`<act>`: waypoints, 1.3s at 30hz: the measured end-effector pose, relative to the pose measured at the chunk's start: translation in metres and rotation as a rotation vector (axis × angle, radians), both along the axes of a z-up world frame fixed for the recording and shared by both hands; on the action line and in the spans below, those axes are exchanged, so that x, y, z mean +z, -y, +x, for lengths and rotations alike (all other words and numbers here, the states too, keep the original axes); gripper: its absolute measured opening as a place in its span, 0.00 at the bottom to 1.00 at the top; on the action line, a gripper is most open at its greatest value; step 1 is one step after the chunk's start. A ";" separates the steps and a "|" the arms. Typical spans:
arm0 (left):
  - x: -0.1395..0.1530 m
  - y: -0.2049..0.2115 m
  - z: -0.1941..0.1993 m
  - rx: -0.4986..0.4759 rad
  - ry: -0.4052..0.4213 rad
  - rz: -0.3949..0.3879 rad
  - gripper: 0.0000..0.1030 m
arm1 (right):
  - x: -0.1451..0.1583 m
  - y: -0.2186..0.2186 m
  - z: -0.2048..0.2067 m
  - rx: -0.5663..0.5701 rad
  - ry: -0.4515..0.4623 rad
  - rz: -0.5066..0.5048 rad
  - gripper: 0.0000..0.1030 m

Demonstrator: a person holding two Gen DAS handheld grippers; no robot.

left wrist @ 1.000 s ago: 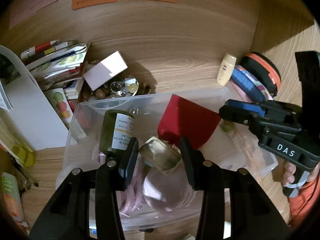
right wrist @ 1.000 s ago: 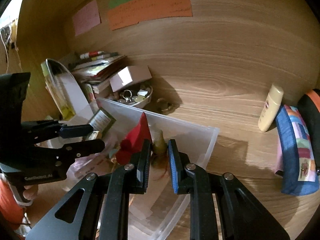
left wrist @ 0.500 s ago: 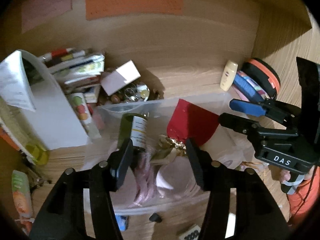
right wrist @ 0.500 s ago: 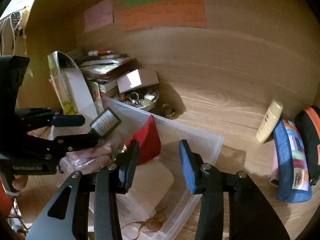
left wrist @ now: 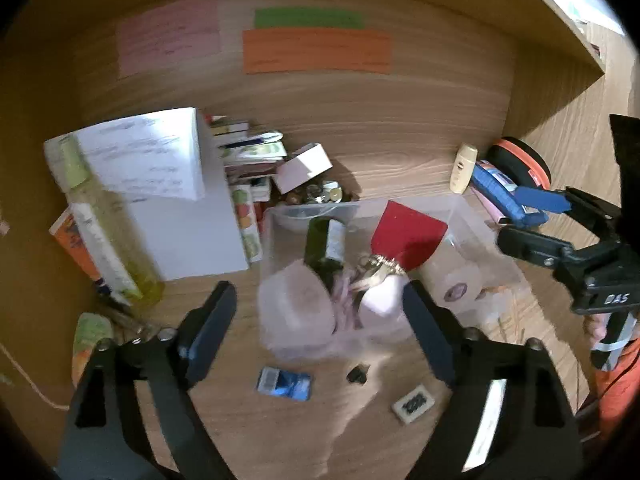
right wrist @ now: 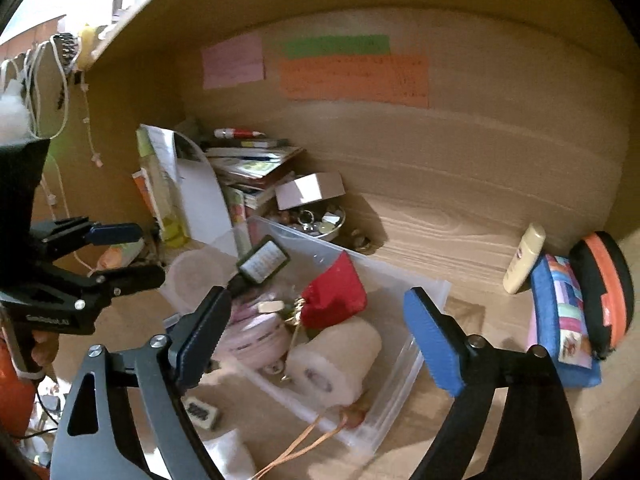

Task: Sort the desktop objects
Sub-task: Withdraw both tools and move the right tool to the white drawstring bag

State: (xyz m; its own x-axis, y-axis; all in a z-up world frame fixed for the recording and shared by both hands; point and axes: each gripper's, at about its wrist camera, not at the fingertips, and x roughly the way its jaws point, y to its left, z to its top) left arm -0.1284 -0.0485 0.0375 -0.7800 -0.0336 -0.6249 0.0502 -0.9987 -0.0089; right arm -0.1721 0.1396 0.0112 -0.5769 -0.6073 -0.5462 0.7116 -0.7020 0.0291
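Black claws (left wrist: 320, 320) opening above bin (left wrist: 472, 216)

Left wrist view: looking down from above, over the clear box (left wrist: 472, 216), toward the back wall, fairly near. Right wrist view: looking down from the right side of the same clear box (right wrist: 400, 364), also near. Shared by both: the box, the orange note (left wrist: 316, 51) (right wrist: 354, 76) and the desk (left wrist: 280, 432) (right wrist: 448, 232).
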 end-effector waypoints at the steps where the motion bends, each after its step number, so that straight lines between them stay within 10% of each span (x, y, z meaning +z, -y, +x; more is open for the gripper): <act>1: 0.000 0.004 0.009 0.006 -0.007 -0.001 0.84 | 0.001 -0.001 0.008 -0.001 -0.004 0.000 0.86; 18: -0.055 0.029 0.063 0.032 0.124 0.028 0.86 | -0.058 -0.006 0.101 0.075 0.058 0.142 0.94; 39: -0.108 0.034 0.040 0.083 0.282 0.098 0.86 | -0.128 0.023 0.104 0.092 0.187 0.287 0.99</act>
State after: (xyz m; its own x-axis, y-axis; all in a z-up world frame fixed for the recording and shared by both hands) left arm -0.0888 -0.0827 -0.0704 -0.5724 -0.0189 -0.8198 0.1460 -0.9861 -0.0791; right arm -0.0683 0.1168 -0.1171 -0.4005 -0.4587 -0.7932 0.7731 -0.6338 -0.0238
